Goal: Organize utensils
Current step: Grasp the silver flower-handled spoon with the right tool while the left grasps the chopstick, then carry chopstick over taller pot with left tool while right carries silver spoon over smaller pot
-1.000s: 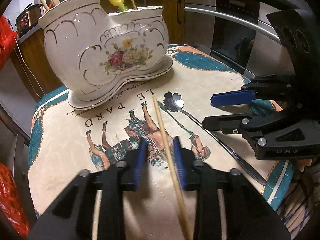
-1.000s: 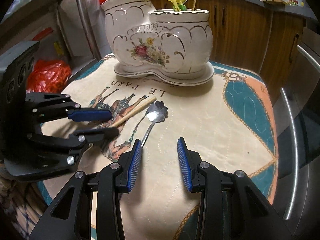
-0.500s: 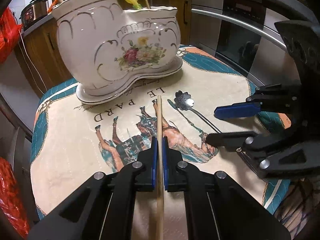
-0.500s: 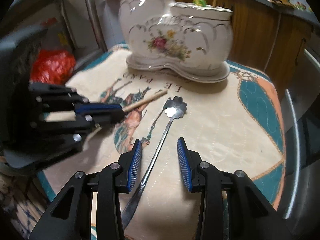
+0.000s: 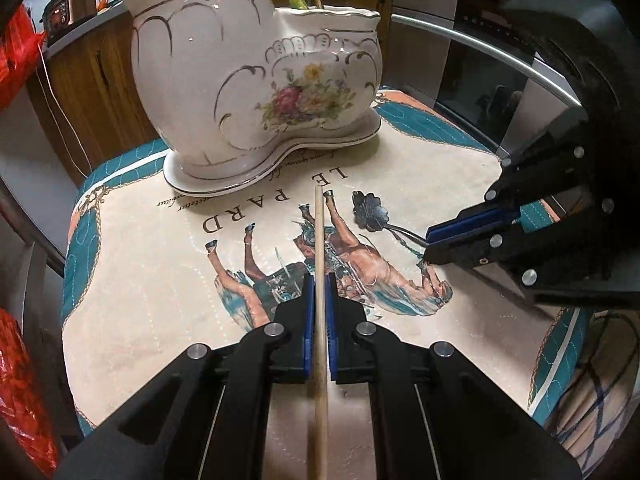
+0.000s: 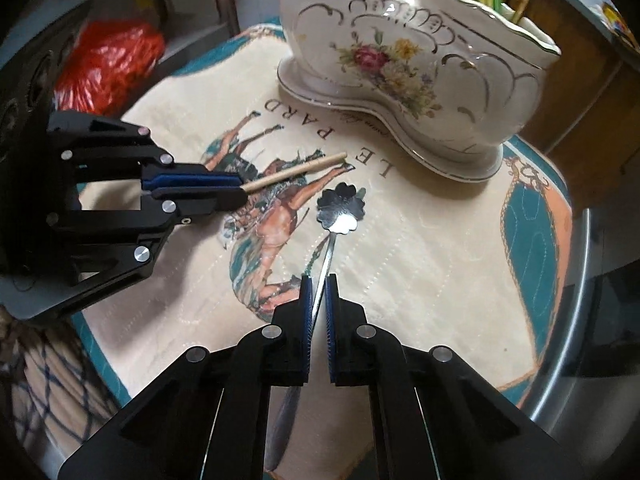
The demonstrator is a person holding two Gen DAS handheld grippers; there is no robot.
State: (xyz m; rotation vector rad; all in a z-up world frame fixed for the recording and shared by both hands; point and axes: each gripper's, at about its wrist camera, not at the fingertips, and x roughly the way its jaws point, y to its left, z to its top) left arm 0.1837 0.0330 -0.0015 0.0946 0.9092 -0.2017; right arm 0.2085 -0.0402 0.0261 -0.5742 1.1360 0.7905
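My left gripper [image 5: 319, 280] clamps the chopstick [image 5: 319, 236], my right gripper [image 6: 319, 282], jaws just closed, pinches the spoon [image 6: 341, 208] handle on the cloth [image 6: 420, 248]; I should lift both level, then drop them into the holder [image 6: 420, 60].

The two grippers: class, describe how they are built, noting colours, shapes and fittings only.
Both the left gripper and the right gripper are matte black, angular plastic linkages joined by round silver pins. Each finger carries a flat, ribbed blue pad on its inner face. Seen from the side, the body widens into a black block with round holes. No cables or sleeves show clearly.
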